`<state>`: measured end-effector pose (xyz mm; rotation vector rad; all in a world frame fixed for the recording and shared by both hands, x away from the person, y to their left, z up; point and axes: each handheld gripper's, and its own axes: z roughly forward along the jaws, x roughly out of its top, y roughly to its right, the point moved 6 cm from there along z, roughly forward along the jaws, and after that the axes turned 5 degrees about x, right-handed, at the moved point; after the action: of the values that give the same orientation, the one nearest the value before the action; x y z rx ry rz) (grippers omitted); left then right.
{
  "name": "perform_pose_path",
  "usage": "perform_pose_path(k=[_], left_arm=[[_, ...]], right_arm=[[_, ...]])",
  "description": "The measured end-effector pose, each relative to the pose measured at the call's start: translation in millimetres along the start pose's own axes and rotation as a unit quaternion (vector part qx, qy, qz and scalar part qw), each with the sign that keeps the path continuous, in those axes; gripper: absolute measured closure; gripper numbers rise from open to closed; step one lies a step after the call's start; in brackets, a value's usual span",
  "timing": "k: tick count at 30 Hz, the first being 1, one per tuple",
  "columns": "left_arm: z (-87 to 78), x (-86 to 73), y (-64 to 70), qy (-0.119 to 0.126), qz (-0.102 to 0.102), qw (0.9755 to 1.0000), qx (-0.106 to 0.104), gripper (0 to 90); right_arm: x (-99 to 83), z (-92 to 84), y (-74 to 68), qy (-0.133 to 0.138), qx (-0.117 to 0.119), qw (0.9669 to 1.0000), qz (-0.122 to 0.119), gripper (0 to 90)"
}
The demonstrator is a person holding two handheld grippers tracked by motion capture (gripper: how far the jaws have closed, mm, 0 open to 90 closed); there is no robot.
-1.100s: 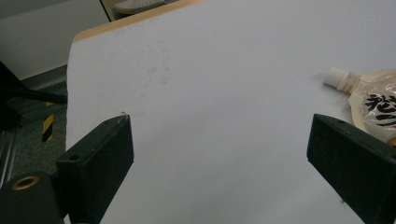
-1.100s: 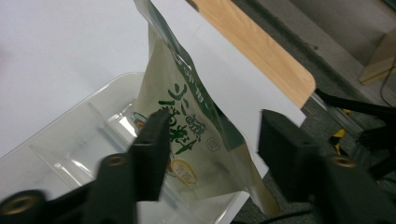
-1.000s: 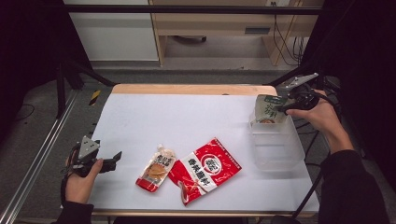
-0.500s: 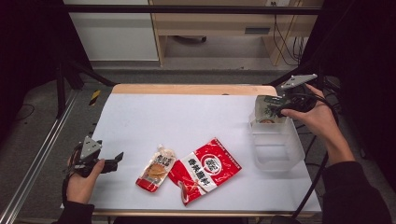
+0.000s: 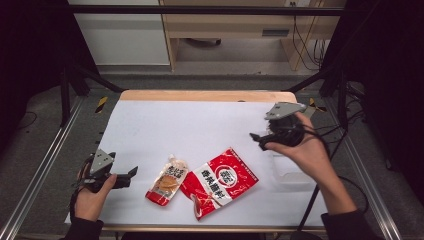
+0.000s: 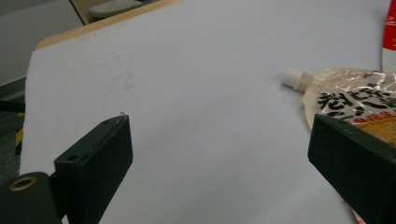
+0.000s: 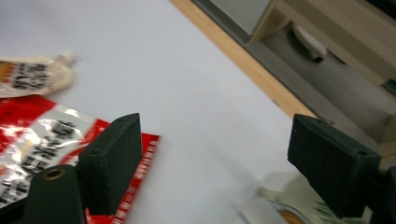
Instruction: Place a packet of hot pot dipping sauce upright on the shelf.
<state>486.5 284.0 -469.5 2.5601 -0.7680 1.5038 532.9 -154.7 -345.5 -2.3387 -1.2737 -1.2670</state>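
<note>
A red snack packet (image 5: 220, 181) lies flat near the table's front edge, and a beige spout pouch (image 5: 167, 181) lies just to its left. My left gripper (image 5: 131, 176) rests low at the front left, open and empty. It points at the pouch (image 6: 355, 95), whose white cap faces it. My right gripper (image 5: 256, 140) hovers right of centre, above and behind the red packet (image 7: 32, 140). It is open; its jaws have just been closing a little, with nothing between them. The pouch (image 7: 32, 74) lies farther off in the right gripper view.
A clear plastic container (image 5: 292, 177) stands at the right, partly behind my right hand. Something blurred and printed (image 7: 289, 212) lies low in the right gripper view. A white sheet (image 5: 200, 125) covers the table, with a wooden edge (image 5: 207, 95) at the back.
My right gripper let go of a greenish packet over the container and swung left toward the table's middle, empty. The left gripper has stayed where it was.
</note>
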Motion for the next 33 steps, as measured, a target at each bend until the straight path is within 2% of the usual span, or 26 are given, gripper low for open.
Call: perform_pose_path(k=[6, 7, 8, 9, 12, 15, 17, 18, 19, 20, 22, 23, 25, 26, 28, 29, 30, 32, 33], left_arm=[[-9.8, -3.9, 13.4, -0.003, 0.009, 0.9999, -0.008, 6.7], [-13.3, -5.2, 16.0, 0.000, 0.008, 0.9999, -0.008, 6.7], [-19.3, -8.8, 21.6, -0.003, 0.011, 0.9999, -0.011, 6.7], [-21.2, -10.2, 24.4, -0.005, 0.014, 0.9998, -0.013, 6.7], [-21.9, -13.6, 33.5, -0.014, 0.016, 0.9995, -0.022, 6.7], [-17.5, -14.0, 42.6, -0.028, 0.035, 0.9985, -0.030, 6.8], [-15.6, -14.3, 45.3, -0.031, 0.036, 0.9982, -0.036, 7.1], [-11.6, -15.6, 49.7, -0.041, 0.043, 0.9972, -0.045, 7.9], [-11.6, -15.6, 49.7, -0.041, 0.043, 0.9972, -0.045, 7.9], [-11.1, -16.1, 51.7, -0.046, 0.052, 0.9966, -0.045, 7.9], [-11.3, -16.4, 52.5, -0.045, 0.049, 0.9968, -0.045, 7.9], [-11.6, -17.7, 53.1, -0.050, 0.047, 0.9965, -0.048, 7.9], [-8.4, -18.6, 54.7, -0.053, 0.044, 0.9962, -0.053, 8.2], [-8.4, -18.6, 54.7, -0.053, 0.044, 0.9962, -0.053, 8.2], [-8.5, -14.2, 58.4, -0.060, 0.078, 0.9937, -0.053, 8.6], [-8.5, -14.2, 58.4, -0.060, 0.078, 0.9937, -0.053, 8.7], [-11.9, -8.9, 63.8, -0.042, 0.083, 0.9943, -0.052, 8.7], [-12.7, -9.7, 65.9, -0.044, 0.086, 0.9938, -0.055, 8.8], [-10.9, -12.1, 68.9, -0.054, 0.094, 0.9926, -0.055, 8.8]], right_arm=[[-5.0, 39.0, -56.8, -0.016, 0.040, 0.9990, 0.013, 22.9], [-5.0, 39.0, -56.8, -0.016, 0.040, 0.9990, 0.013, 22.9], [-6.7, 51.1, -74.4, -0.013, 0.057, 0.9979, 0.026, 23.7], [-6.5, 56.9, -83.3, -0.011, 0.070, 0.9971, 0.028, 24.9], [-4.0, 73.1, -106.4, -0.013, 0.092, 0.9952, 0.033, 28.8], [0.6, 89.1, -125.2, -0.011, 0.113, 0.9930, 0.034, 33.9], [1.6, 95.3, -130.5, -0.014, 0.121, 0.9920, 0.034, 35.2], [4.0, 108.5, -139.1, -0.020, 0.134, 0.9902, 0.034, 38.7], [4.8, 114.9, -142.4, -0.025, 0.141, 0.9893, 0.032, 40.2], [6.1, 121.0, -145.6, -0.025, 0.146, 0.9885, 0.033, 42.3], [9.0, 132.9, -150.7, -0.023, 0.156, 0.9871, 0.030, 48.2], [10.0, 137.6, -152.3, -0.024, 0.157, 0.9867, 0.032, 49.4], [13.5, 151.0, -157.9, -0.023, 0.172, 0.9839, 0.041, 51.7], [13.5, 151.0, -157.9, -0.023, 0.172, 0.9839, 0.041, 51.7], [12.6, 164.6, -163.3, -0.038, 0.169, 0.9844, 0.029, 52.5], [12.6, 164.6, -163.3, -0.038, 0.169, 0.9844, 0.029, 52.5], [10.5, 168.6, -163.0, -0.036, 0.167, 0.9844, 0.041, 55.1], [9.3, 169.7, -163.6, -0.038, 0.166, 0.9844, 0.043, 55.4], [7.7, 172.9, -164.4, -0.041, 0.168, 0.9836, 0.052, 54.9]])
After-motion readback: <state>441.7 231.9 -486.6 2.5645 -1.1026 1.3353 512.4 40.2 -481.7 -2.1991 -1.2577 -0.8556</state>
